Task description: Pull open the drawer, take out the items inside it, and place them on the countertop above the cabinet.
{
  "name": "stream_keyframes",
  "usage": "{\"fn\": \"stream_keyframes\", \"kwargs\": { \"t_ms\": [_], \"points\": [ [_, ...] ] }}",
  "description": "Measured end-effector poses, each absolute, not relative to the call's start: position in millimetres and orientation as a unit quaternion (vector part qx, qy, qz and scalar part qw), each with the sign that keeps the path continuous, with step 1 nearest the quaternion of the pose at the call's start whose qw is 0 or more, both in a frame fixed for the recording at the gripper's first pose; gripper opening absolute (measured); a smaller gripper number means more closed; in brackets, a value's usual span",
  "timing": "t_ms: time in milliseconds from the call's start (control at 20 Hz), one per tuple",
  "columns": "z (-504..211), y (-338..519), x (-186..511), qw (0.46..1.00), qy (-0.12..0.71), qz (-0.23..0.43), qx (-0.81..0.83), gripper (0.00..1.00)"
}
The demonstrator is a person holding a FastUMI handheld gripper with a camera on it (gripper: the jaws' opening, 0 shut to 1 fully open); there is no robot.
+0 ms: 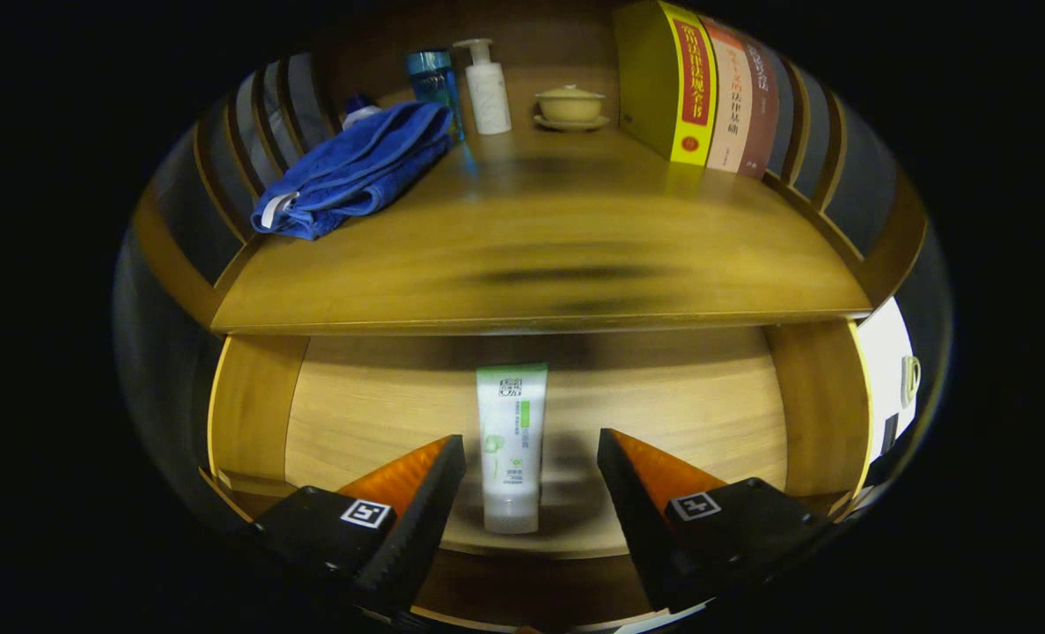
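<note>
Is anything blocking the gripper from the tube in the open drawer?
Nothing visible does. The tube lies alone on the drawer floor, between the open fingers of the gripper, which don't touch it.

Wooden counter with a glossy amber finish; dark soft shadows fall across its middle. Low slatted wooden rail runs along both sides. Behind it, a brown wooden back panel. Resting on top: folded blue towel, blue bottle, white pump bottle, lidded yellow cup on saucer, upright books. Lighting is dim and warm.
</note>
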State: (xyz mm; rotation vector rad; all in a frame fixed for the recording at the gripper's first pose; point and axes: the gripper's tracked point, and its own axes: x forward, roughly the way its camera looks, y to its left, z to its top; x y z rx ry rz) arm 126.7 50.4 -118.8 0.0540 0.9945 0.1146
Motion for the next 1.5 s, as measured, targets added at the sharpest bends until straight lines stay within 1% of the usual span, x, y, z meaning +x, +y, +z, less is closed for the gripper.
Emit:
{"fn": "stream_keyframes", "kwargs": {
  "t_ms": [650,750,800,850,1000,1050,1150,1300,1500],
  "points": [
    [-161.6,80.9,130.5,0.832,0.55,0.07,-0.004,0.99],
    [-170.9,84.3,131.1,0.826,0.559,0.068,-0.015,0.92],
    [-174.8,85.2,131.7,0.823,0.563,0.065,-0.02,0.83],
    [-173.6,83.6,134.6,0.824,0.563,0.06,-0.033,0.78],
    [-167.5,91.1,140.9,0.825,0.559,0.07,-0.043,0.57],
    [-164.6,94.3,142.7,0.826,0.557,0.074,-0.043,0.56],
    [-155.8,101.8,144.5,0.828,0.554,0.079,-0.039,0.5],
    [-131.5,116.0,144.7,0.831,0.547,0.091,-0.036,0.5],
    [-77.5,132.6,149.8,0.847,0.522,0.1,-0.029,0.5]
  ]
}}
